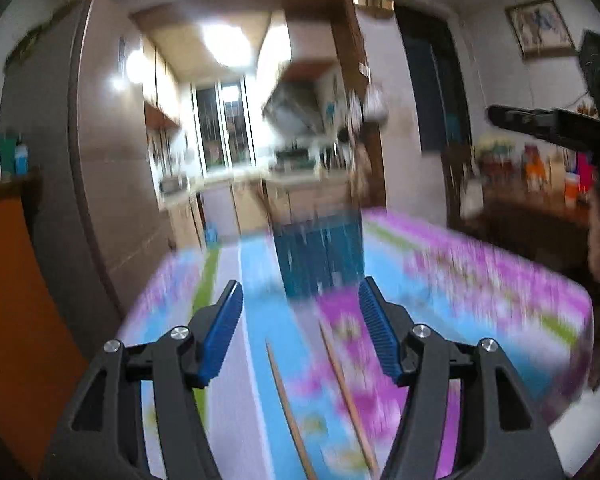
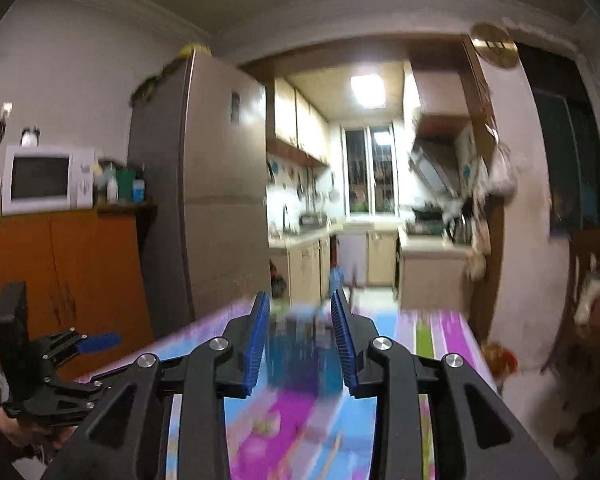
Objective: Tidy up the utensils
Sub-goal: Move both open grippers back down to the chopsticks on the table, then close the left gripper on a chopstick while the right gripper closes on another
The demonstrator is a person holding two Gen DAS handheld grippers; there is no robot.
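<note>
Left tool [image 1: 300, 328], seen from its own wrist camera: the two black arms with ribbed blue pads [image 1: 222, 330] stand well apart, with nothing clamped between them. Below the gap lie two thin wooden chopsticks [image 1: 284, 404], side by side but not touching, on the table covered by a glossy cloth printed in pink, light blue and green [image 1: 480, 280]. Beyond the pads, farther along the table, stands a blue, box-like utensil holder [image 1: 320, 256], heavily blurred; its contents cannot be made out.

Right tool [image 2: 300, 340], seen from its own wrist camera: the blue pads are parted by a narrower gap and grip nothing. The blurred blue holder [image 2: 300, 356] shows through that gap, resting on the same patterned table [image 2: 448, 332]; whether the pads touch it cannot be told. At the lower left of this view the left tool [image 2: 100, 342] appears from the side, carried by a hand [image 2: 16, 428].

Background, both views: a tall grey refrigerator [image 2: 204, 184], an orange wooden cabinet [image 2: 60, 264] bearing a white microwave oven [image 2: 40, 180], and a lit kitchen with a window [image 2: 368, 172] through the doorway.
</note>
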